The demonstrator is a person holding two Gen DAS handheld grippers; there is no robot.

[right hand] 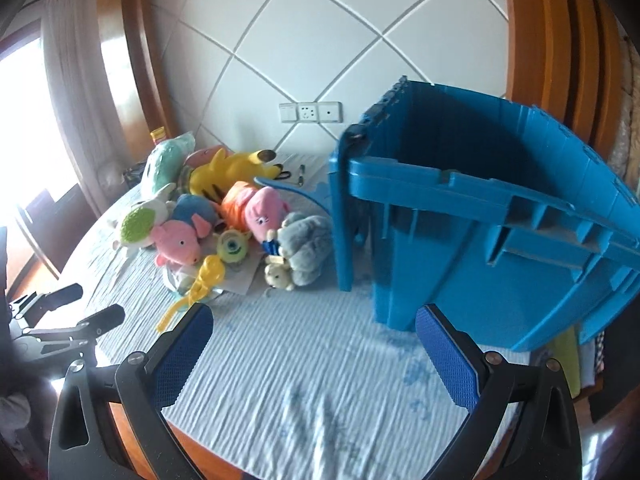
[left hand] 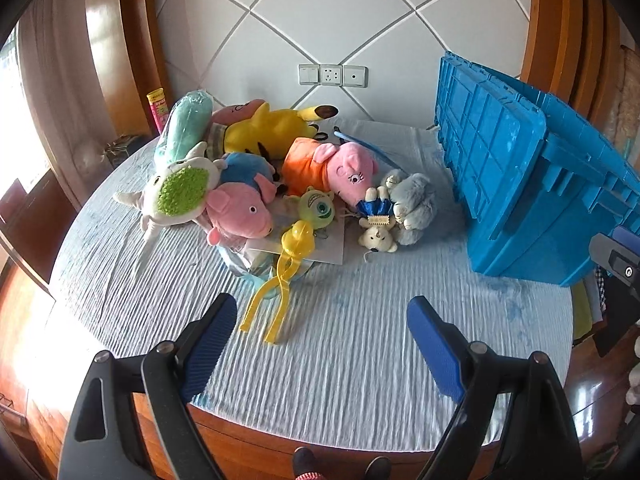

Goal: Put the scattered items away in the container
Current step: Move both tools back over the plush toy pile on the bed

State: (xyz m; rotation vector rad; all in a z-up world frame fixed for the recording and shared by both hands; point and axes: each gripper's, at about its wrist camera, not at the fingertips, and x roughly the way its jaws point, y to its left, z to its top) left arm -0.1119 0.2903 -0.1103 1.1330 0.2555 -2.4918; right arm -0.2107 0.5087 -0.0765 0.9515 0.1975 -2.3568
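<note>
Left gripper (left hand: 322,318) and right gripper (right hand: 314,326) both hover with jaws wide apart and empty above the bench's (left hand: 360,344) near edge, plush toys (left hand: 256,184) heaped toward its far left, blue container (right hand: 480,240) at its right edge.

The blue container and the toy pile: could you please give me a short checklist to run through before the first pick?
1. Left gripper jaws open, nothing between them: ok.
2. Right gripper jaws open, nothing between them: ok.
3. Blue container open at the top, lid flap hanging at its side: ok.
4. Container interior free of items: cannot tell, its floor is hidden.
5. Yellow tongs toy nearest the left gripper and lying uncovered at the pile's front: ok.
6. Toys already in the container: not ok, the pile sits on the cloth.
</note>
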